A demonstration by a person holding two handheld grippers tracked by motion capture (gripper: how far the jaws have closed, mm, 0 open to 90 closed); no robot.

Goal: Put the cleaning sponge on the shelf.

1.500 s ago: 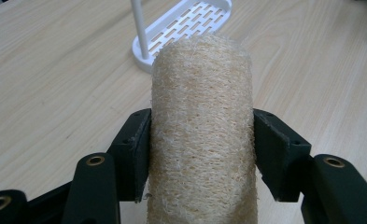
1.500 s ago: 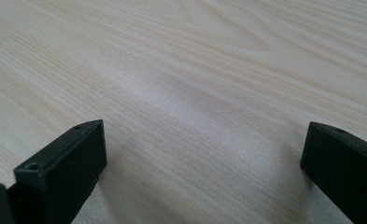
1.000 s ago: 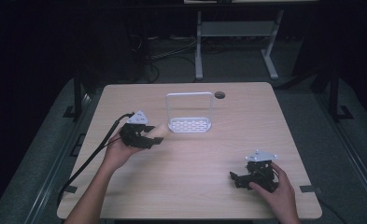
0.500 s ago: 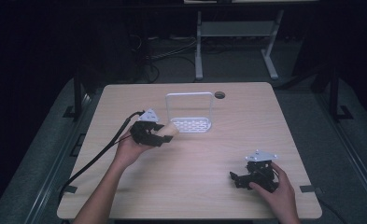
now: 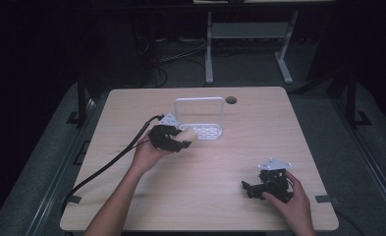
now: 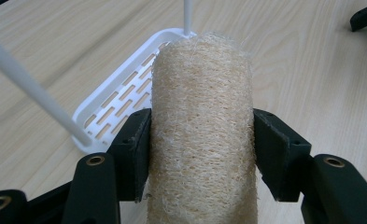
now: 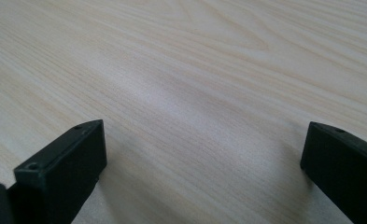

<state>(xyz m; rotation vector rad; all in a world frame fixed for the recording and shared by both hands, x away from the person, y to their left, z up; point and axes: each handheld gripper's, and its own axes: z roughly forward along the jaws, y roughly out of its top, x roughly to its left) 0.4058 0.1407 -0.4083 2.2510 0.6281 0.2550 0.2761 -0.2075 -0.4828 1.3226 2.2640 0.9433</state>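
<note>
A tan loofah roll (image 6: pixel 202 130) sits clamped between the two black jaws of my left gripper (image 6: pixel 202 151), whose pads press its sides. In the high view the left gripper (image 5: pixel 178 140) holds the loofah roll (image 5: pixel 188 133) just left of a white slotted tray (image 5: pixel 205 132) with a tall wire handle. The white slotted tray (image 6: pixel 120 100) lies right behind the roll in the left gripper view. My right gripper (image 5: pixel 249 188) rests low at the table's front right, and in its own view the right gripper (image 7: pixel 204 163) stands open over bare wood.
The light wooden table (image 5: pixel 239 147) has a round cable hole (image 5: pixel 231 100) near its far edge. A black cable (image 5: pixel 102 169) trails from the left gripper off the table's left front. A grey metal stand (image 5: pixel 249 39) is on the floor beyond the table.
My left gripper has carried the loofah roll to the right, close up against the white tray. The right gripper has stayed where it was.
</note>
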